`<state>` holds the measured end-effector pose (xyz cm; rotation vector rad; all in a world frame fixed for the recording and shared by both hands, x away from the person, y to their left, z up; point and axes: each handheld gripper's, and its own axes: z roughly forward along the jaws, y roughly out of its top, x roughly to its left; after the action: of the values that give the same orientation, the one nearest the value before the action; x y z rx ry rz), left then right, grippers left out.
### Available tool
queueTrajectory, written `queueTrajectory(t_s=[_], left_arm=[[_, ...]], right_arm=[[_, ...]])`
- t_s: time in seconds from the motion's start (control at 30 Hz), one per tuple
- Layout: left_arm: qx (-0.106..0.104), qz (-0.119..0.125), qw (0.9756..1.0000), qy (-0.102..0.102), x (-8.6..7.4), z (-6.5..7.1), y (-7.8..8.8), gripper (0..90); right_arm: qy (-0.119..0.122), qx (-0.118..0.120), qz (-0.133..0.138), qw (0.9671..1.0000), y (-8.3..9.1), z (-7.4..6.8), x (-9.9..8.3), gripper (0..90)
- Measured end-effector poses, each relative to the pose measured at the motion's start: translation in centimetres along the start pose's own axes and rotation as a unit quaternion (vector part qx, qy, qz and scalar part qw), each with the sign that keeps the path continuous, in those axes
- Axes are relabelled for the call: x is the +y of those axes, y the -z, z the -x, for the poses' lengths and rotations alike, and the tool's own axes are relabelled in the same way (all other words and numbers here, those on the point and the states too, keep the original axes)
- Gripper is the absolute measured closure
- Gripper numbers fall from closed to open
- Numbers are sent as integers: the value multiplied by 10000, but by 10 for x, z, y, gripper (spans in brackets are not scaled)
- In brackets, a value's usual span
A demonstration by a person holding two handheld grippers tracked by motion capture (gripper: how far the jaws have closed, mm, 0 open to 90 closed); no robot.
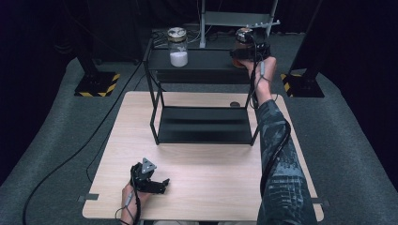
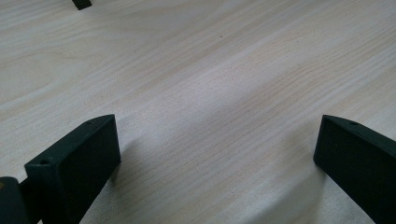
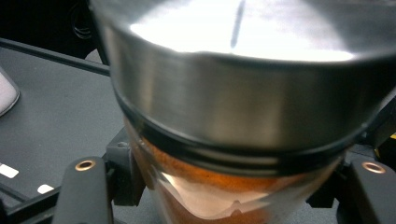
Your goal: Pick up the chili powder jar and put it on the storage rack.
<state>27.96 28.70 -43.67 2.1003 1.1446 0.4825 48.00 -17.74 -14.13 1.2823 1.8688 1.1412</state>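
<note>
High view: left tongs (image 1: 157, 183) rested low on pale wood surface (image 1: 211, 187), near front edge, jaws spread wide, nothing between them. Confirmed in left gripper view: both jaws apart over bare wood grain. Right tongs (image 1: 246, 50) reached to top shelf of black rack (image 1: 157, 112), at right end. Closed around orange-powder jar (image 1: 242, 40), jar upright on shelf. Right gripper view: steel lid (image 3: 243, 88) close up, glass body with orange powder between both jaws. White-powder jar (image 1: 178, 47) stood apart at shelf's left end.
</note>
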Motion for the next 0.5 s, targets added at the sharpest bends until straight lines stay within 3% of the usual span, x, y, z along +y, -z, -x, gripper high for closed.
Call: queueTrajectory(t_s=[0.03,0.3,0.4,0.5], left_arm=[[0,0,10000,1,0,0,0,0],[5,4,10000,-5,0,0,0,0],[4,3,10000,-1,0,0,0,0],[6,3,10000,-6,0,0,0,0]], right_arm=[[-6,-4,-5,10000,0,0,0,302],[-106,-28,-139,9998,10,-4,4,37],[-92,-66,-142,9998,22,-7,0,3],[15,101,-202,9997,37,-5,-8,0]])
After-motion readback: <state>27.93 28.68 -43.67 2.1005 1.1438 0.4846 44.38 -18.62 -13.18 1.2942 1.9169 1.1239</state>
